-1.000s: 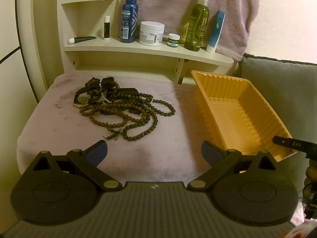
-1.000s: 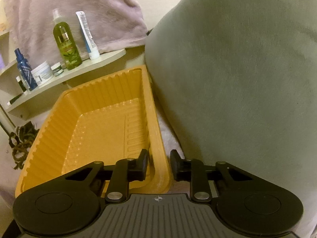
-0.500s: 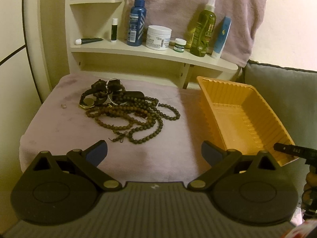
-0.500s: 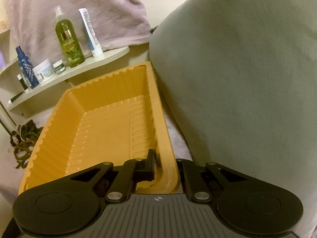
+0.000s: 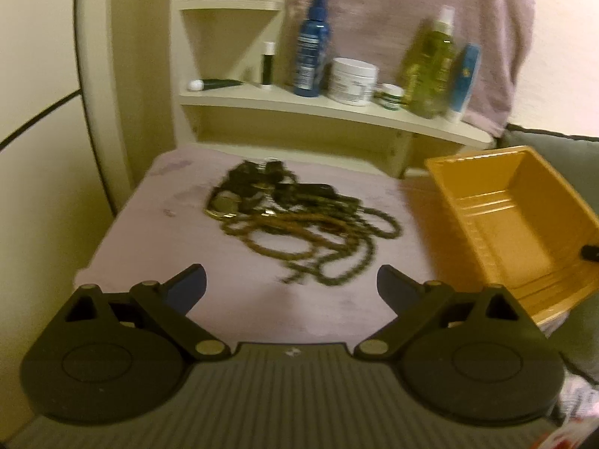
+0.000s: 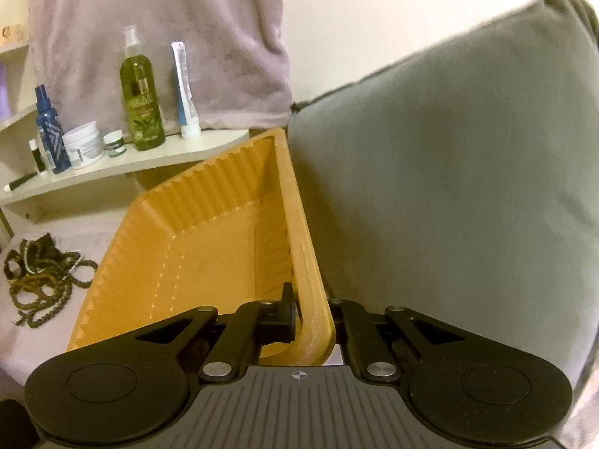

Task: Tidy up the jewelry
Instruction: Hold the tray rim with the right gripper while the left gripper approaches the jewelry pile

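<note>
Tray tilted in a pinch, beads heaped on a mauve-covered counter.

The counter (image 5: 157,247) wears a mauve plush cover and stands before a cream shelf (image 5: 337,112) that carries bottles, a jar and tubes; a mauve towel (image 6: 157,22) hangs behind, and a grey cushion (image 6: 449,187) sits on the right. The right gripper (image 6: 314,321) pinches the near right rim of the orange tray (image 6: 209,247), which tilts with that side raised, its long axis running away toward the shelf. The tangled bead necklaces (image 5: 299,224) lie mid-counter, left of the tray and apart from it. The left gripper (image 5: 292,284) is spread wide with nothing between its fingers, pointing at the pile.
</note>
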### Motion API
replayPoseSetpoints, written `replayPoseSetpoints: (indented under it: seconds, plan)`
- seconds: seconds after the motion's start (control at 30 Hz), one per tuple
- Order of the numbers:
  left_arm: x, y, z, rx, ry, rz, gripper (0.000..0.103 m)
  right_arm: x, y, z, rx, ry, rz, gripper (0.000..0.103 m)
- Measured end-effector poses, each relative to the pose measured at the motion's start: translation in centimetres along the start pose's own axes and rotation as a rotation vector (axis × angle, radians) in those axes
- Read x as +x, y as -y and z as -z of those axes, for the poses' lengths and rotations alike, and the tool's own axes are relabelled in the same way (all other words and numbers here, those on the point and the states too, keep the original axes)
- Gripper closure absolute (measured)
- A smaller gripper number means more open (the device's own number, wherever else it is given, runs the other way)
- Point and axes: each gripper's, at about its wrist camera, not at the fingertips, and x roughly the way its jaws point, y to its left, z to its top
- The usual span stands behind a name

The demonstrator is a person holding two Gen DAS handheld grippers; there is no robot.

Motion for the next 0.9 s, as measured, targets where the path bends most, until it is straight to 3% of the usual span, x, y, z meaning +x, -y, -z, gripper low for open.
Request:
replayPoseSetpoints:
  seconds: [0.23, 0.4, 0.67, 0.9]
  plan:
    - [2.4, -4.1, -0.8, 0.066, 0.040, -0.077, 0.014, 0.1, -1.1, -0.5, -0.043, -0.002, 0.047, 0.098]
    - [5.2, -6.9, -1.8, 0.081, 0.055, -0.130, 0.024, 0.2, -1.9, -0.8, -0.065, -0.007, 0.078, 0.098]
    - [10.1, -9.1, -2.2, 0.087, 0.039, -0.163, 0.066, 0.3, -2.7, -1.2, -0.085, -0.030, 0.119, 0.097]
    - [12.6, -9.7, -2.4, 0.121, 0.042, -0.176, 0.079, 0.3, -2.9, -1.2, -0.098, -0.042, 0.137, 0.097]
